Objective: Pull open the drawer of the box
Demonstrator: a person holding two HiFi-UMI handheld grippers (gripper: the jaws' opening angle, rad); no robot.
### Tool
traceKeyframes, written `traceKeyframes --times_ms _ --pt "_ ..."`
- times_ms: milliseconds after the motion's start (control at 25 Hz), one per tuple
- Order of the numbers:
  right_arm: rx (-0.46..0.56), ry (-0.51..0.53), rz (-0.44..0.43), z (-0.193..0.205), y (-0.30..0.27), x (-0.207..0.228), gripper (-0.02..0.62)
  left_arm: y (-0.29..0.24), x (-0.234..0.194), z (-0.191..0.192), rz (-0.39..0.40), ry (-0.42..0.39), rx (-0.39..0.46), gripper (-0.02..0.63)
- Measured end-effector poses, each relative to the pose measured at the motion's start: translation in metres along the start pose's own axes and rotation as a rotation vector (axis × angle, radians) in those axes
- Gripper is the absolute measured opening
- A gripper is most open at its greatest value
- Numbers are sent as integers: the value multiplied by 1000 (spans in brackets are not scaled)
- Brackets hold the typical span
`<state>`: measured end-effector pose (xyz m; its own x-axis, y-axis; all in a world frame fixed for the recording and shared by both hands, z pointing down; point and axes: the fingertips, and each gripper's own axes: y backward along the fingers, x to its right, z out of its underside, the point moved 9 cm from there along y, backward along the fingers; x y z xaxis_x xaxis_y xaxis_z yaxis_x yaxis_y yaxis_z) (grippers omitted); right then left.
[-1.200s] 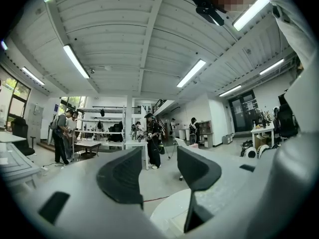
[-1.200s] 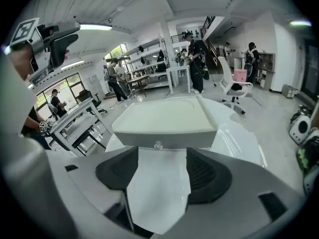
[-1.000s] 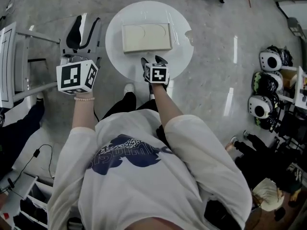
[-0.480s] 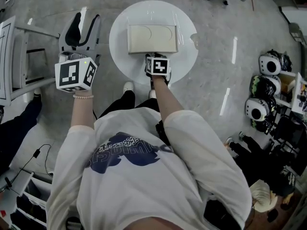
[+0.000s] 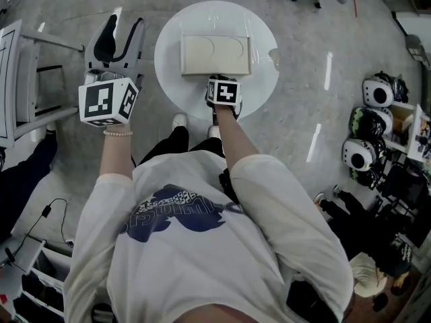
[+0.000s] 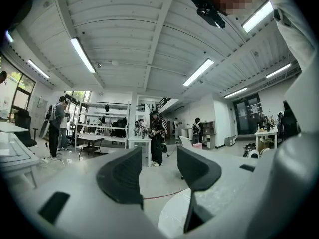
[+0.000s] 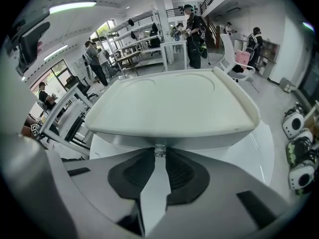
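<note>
While the round white tabletop (image 5: 259, 79) and the pale box (image 5: 215, 54) at its middle sit as they did a second ago, the right gripper (image 7: 158, 156) has moved in to the box's near face; its jaws, wide a moment back, are closing to a narrow gap, tips touching the small clear knob (image 7: 159, 151) on the drawer front; the left gripper (image 6: 159, 168) hangs wide and empty, well left of the box; the drawer looks shut, so the pull seems next.

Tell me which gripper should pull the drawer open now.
Right. The right gripper is closing its fingers on the small knob at the box front. The left gripper hangs open beside the table, aimed away into the room.
</note>
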<state>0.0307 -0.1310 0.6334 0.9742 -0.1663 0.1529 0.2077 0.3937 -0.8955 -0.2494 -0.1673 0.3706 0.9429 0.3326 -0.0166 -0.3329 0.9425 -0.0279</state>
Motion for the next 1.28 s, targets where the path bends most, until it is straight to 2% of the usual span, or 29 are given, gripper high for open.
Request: traceKeyframes --times_ms 280,760,1280 --pt "-5 -12 -18 8 5 -1 61 -2 8 4 17 6 -13 206" --pt "-15 -13 -43 47 23 -2 61 11 32 19 36 31 -45 206" --pt "-27 2 -72 81 38 -5 61 33 45 22 20 40 -53 206"
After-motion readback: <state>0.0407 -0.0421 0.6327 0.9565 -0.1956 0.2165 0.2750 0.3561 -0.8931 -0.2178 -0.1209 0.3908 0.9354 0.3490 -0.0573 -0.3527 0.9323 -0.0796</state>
